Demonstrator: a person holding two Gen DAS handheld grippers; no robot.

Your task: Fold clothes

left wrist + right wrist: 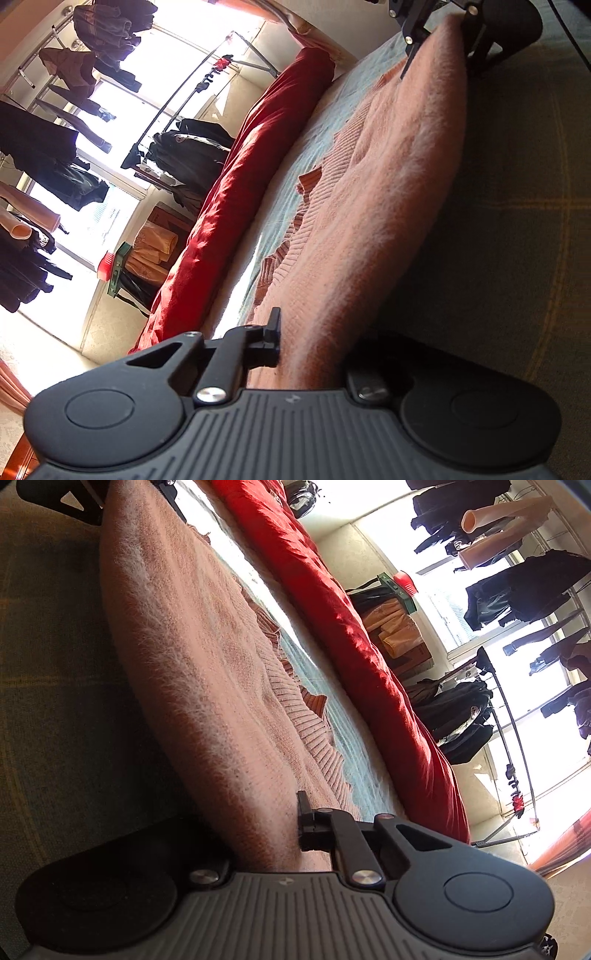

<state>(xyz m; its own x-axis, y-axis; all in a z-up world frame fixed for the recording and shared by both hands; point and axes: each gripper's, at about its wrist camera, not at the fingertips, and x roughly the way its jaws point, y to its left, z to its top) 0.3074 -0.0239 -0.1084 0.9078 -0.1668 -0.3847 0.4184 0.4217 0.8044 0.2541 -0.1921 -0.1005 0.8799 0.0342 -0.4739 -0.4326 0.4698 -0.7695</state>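
Note:
A salmon-pink knit sweater [388, 184] [192, 646] stretches in a long band across the bed, its ribbed hem crumpled on the far side. My left gripper [310, 354] is shut on one end of the sweater's near edge; one black finger [273, 332] shows and the other is hidden under the fabric. My right gripper [266, 842] is shut on the other end, with one finger [306, 827] in sight. Each gripper also shows in the other's view: the right gripper [443, 33], the left gripper [125, 494].
The bed has a dark green plaid cover [517, 221] [55, 664] on my side and a pale teal part [314, 122] beyond the sweater. A rolled red quilt [251, 166] [351, 635] lies along the far edge. Dark clothes hang on racks [55, 155] [517, 590] by bright windows.

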